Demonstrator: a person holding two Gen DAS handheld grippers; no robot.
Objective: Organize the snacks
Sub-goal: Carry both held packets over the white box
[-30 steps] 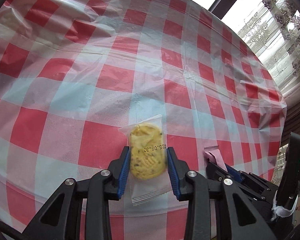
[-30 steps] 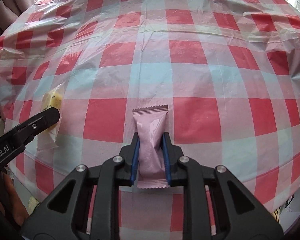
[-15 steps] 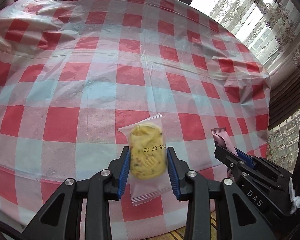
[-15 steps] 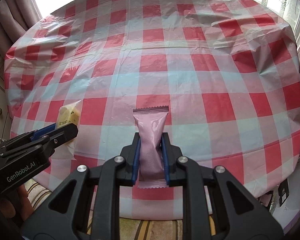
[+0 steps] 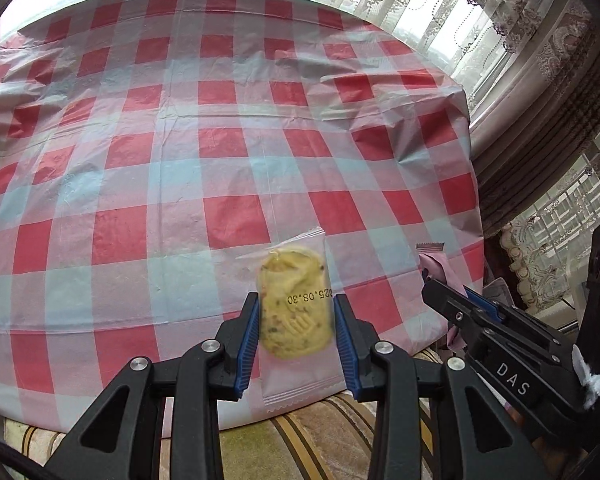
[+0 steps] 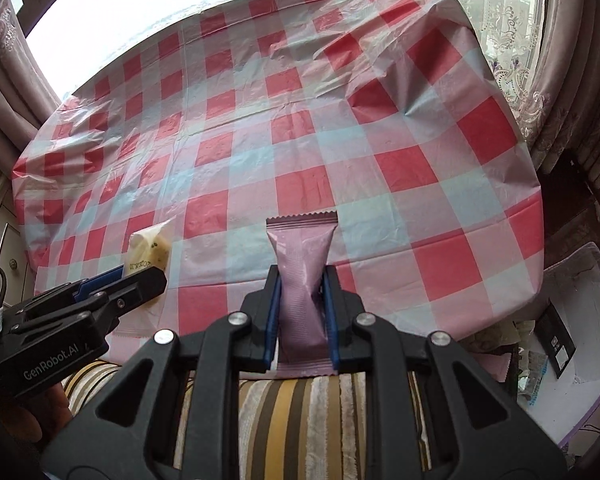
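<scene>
Both grippers have pulled back past the table's point(image 5: 228, 152) near edge, left gripper point(image 5: 296, 320) pinching the cookie point(image 5: 296, 312), right gripper point(image 6: 300, 312) the pink bar point(image 6: 302, 276); storing comes next.

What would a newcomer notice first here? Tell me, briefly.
The red-and-white checked tablecloth fills both views. In front of it, the left gripper clamps a clear-wrapped yellow cookie, and the right gripper pinches a pink snack bar upright between its blue-padded fingers. Below them, at the bottom of the views, lies a striped cushion.
</scene>
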